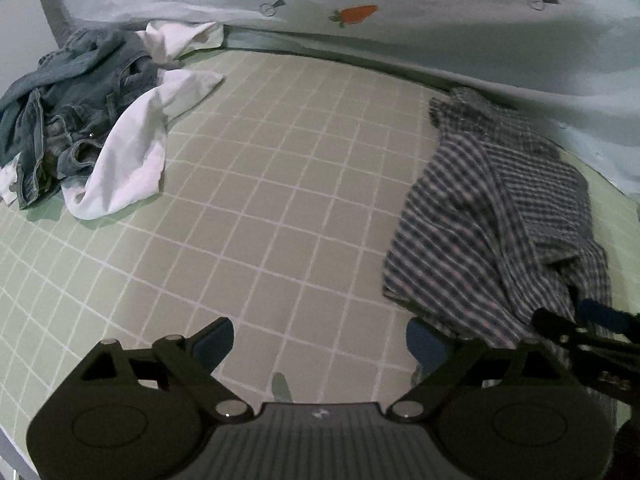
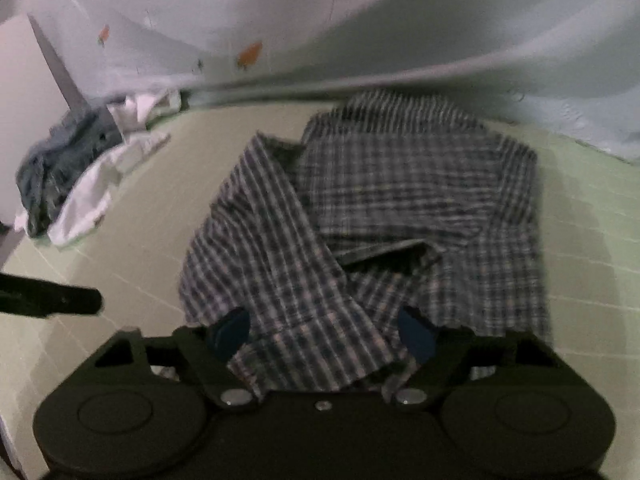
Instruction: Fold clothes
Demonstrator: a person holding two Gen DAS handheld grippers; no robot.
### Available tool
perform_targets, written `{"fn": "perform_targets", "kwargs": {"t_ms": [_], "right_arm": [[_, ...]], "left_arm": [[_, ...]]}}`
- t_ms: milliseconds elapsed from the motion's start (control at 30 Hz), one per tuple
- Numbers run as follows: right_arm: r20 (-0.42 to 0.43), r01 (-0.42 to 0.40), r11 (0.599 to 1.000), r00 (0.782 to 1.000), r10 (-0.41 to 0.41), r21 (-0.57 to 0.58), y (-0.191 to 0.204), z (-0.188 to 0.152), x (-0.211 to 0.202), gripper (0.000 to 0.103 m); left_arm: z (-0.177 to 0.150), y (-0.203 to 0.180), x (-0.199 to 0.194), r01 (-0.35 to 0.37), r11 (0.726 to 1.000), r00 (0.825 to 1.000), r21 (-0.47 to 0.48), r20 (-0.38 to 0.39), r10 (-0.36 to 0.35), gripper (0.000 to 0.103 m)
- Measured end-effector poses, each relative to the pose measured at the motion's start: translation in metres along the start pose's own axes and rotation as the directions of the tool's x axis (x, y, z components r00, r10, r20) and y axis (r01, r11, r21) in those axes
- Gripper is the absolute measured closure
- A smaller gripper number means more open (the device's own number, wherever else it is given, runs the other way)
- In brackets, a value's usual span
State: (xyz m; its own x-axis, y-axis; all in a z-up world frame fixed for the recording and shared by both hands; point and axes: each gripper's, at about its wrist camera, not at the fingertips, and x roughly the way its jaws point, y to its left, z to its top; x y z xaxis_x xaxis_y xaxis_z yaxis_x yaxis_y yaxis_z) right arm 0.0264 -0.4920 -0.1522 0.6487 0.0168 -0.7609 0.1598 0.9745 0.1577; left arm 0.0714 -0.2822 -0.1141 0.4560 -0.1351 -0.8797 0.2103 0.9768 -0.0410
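Left gripper (image 1: 320, 344): jaws spread wide, nothing between them but bare mat. It hangs over the green grid mat (image 1: 280, 200), pointed steeply down, with the plaid shirt (image 1: 500, 220) off at its 3 o'clock. Reads as a hand with nothing in its grasp, placed beside the garment and not on it.

Right gripper (image 2: 324, 336): jaws apart, straddling the near hem of the plaid shirt (image 2: 380, 220). Cloth lies between the blue pads (image 2: 230, 334), but they do not look pressed on it; view is motion-blurred, so contact is uncertain. Likely lined up to pinch the hem.

Shirt sits crumpled on the mat, one front panel flopped across at 10 o'clock from the gripper, collar end toward 12 o'clock against the pale sheet (image 2: 440, 20). Not yet squared for folding.

Pile at 10 o'clock in the left wrist view: jeans (image 1: 68, 92) tangled with a white garment (image 1: 132, 148), well apart from the shirt. Probably the waiting stack, kept clear so the middle of the mat serves as working space.
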Motion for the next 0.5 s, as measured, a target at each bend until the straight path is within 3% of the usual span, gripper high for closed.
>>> {"fn": "perform_targets", "kwargs": {"t_ms": [33, 100, 167, 200, 267, 500], "right_arm": [[-0.021, -0.004, 1.0, 1.0, 0.004, -0.002, -0.001, 0.0, 0.007, 0.025], [-0.058, -0.025, 1.0, 0.998, 0.024, -0.009, -0.002, -0.001, 0.015, 0.049], [-0.055, -0.058, 0.998, 0.997, 0.058, -0.014, -0.002, -0.005, 0.009, 0.067], [-0.046, -0.069, 0.997, 0.997, 0.069, -0.016, -0.001, -0.008, 0.005, 0.084], [-0.03, -0.072, 0.997, 0.997, 0.072, -0.007, -0.002, -0.013, -0.008, 0.098], [0.075, -0.185, 0.959, 0.982, 0.173, 0.216, -0.022, -0.038, -0.063, 0.099]], "left_arm": [[0.002, 0.001, 0.002, 0.0, 1.0, 1.0, 0.0, -0.001, 0.0, 0.01], [0.003, 0.001, 0.003, 0.001, 1.0, 1.0, 0.004, 0.001, -0.001, 0.01], [0.003, -0.001, 0.003, 0.002, 1.0, 1.0, 0.01, -0.002, -0.002, 0.01], [0.002, -0.002, 0.003, 0.003, 1.0, 1.0, 0.014, -0.006, -0.003, 0.01], [0.0, -0.005, 0.001, 0.013, 1.0, 1.0, 0.022, -0.007, -0.013, 0.01], [-0.012, -0.022, -0.031, 0.064, 0.996, 0.997, 0.064, 0.047, -0.067, 0.01]]}}
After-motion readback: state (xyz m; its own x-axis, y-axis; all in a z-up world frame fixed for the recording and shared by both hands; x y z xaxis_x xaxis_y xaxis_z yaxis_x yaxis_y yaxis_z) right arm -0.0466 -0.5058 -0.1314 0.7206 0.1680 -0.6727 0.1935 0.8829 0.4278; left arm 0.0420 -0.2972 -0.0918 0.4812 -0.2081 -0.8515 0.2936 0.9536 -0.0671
